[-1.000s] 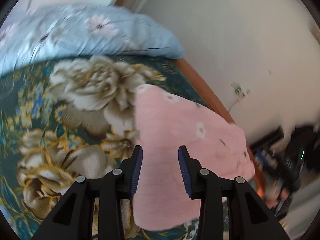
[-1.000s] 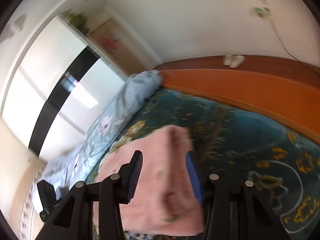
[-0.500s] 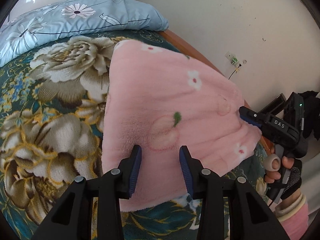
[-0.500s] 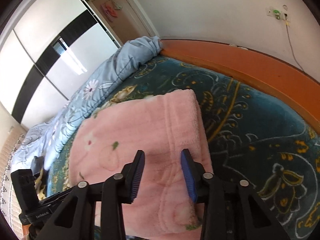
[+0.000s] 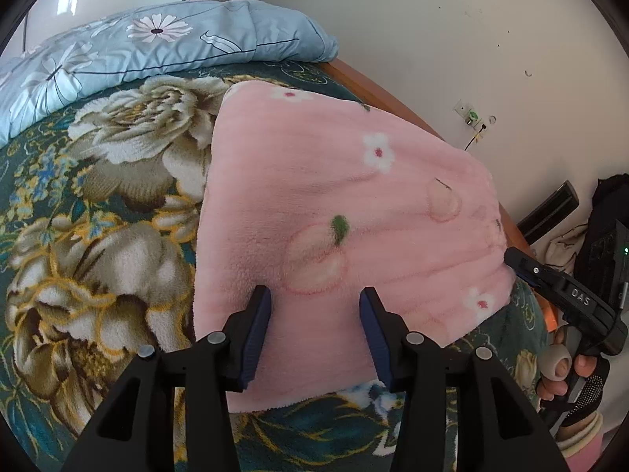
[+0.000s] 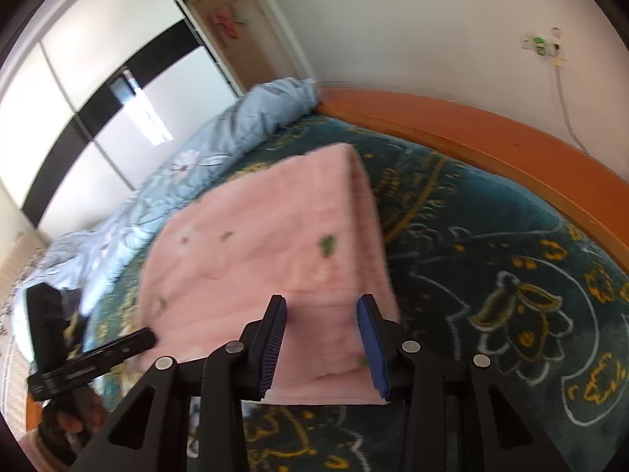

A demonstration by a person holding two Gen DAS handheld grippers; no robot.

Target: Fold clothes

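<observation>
Pink fleece garment (image 5: 338,212), folded into a thick rectangle, is lying flat on the bed's dark green floral blanket (image 5: 94,244), near the orange wooden bed frame (image 6: 491,145). Left tool (image 5: 315,330) is hanging over its near edge with jaws opening, pads not pressing the fleece. Right tool (image 6: 321,334) is hovering at the other end (this view is blurred), its jaws also opening, gripping nothing. A light blue quilt (image 5: 129,51) is lying beyond.
</observation>
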